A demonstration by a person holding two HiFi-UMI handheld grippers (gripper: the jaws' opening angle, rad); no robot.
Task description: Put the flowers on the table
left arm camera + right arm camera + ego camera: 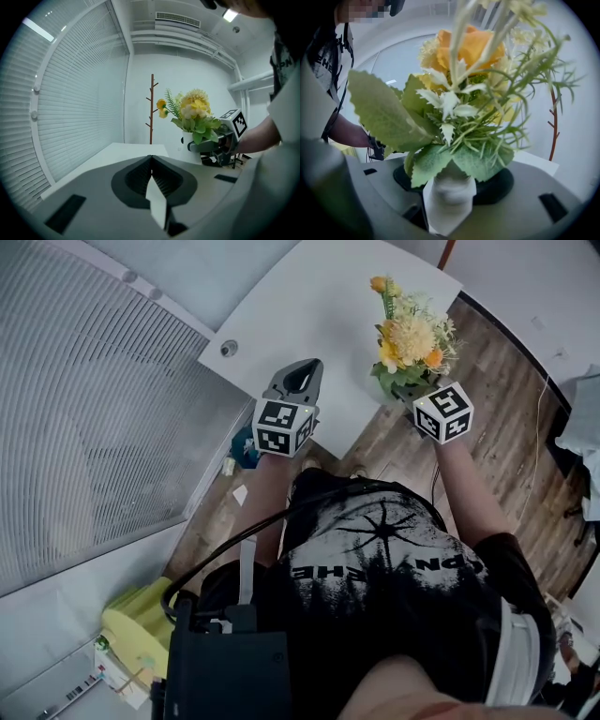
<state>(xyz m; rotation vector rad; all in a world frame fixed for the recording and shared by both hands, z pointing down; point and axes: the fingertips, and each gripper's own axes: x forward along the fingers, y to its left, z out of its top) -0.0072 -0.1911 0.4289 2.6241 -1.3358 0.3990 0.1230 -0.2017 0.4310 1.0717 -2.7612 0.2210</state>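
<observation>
While the white table [309, 306] lies just ahead and to the left, the flowers [412, 338] are held upright in a white vase [447, 199] by its near edge, clamped in the right gripper [410, 390]. The left gripper [151, 161], jaws together, holds nothing. A short forward reach should land them.

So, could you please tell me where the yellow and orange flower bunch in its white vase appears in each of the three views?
Head view: upper right, the yellow and orange flower bunch by the white table edge.
Left gripper view: right of centre, beyond the table.
Right gripper view: fills the middle, its white vase gripped by the right tongs.
Shared landmark: the white table, in all three.
</observation>
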